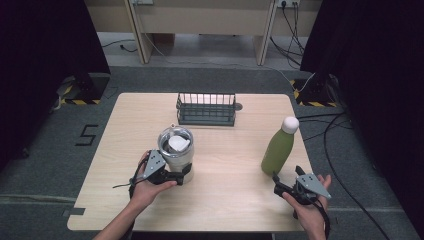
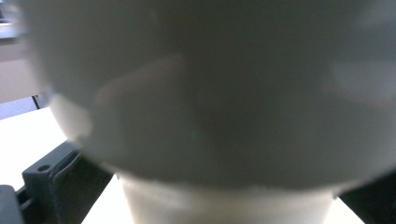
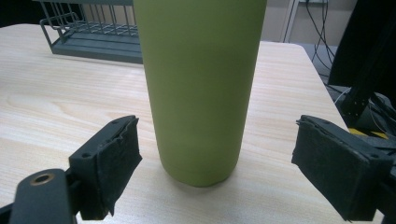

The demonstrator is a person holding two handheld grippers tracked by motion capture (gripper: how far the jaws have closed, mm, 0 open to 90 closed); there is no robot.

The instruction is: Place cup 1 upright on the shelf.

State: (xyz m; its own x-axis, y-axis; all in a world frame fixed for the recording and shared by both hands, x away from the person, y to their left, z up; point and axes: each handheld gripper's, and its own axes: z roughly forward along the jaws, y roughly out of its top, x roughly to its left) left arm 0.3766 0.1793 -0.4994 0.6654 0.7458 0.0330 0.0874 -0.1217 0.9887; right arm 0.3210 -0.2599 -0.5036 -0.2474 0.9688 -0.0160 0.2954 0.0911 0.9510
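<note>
Black foam pads on your right hand-held gripper (image 3: 212, 172) stand wide apart, one to each side of the green bottle (image 3: 201, 88), with a gap left on both sides; nothing is gripped yet. The bottle stands upright on the worktop (image 1: 225, 195) near its right edge, just ahead of that gripper. I judge the step in hand to be the approach to a grasp, so bring the pads forward until the bottle's widest part sits squarely between them, keep them level, and close low on the straight wall rather than up toward the white cap (image 1: 290, 124), where a tall bottle would tip more easily.

Your left hand-held gripper (image 1: 184, 175) is pressed up to the lower wall of the steel tumbler (image 1: 176, 152), which stands left of centre; its own view is a close blur of that wall, so I cannot tell whether the jaws have clamped or merely rest against it. Hold it steady so the tumbler does not slide.

Beyond both, the wire rack (image 1: 206, 108) sits at the far edge, well apart from either vessel.
</note>
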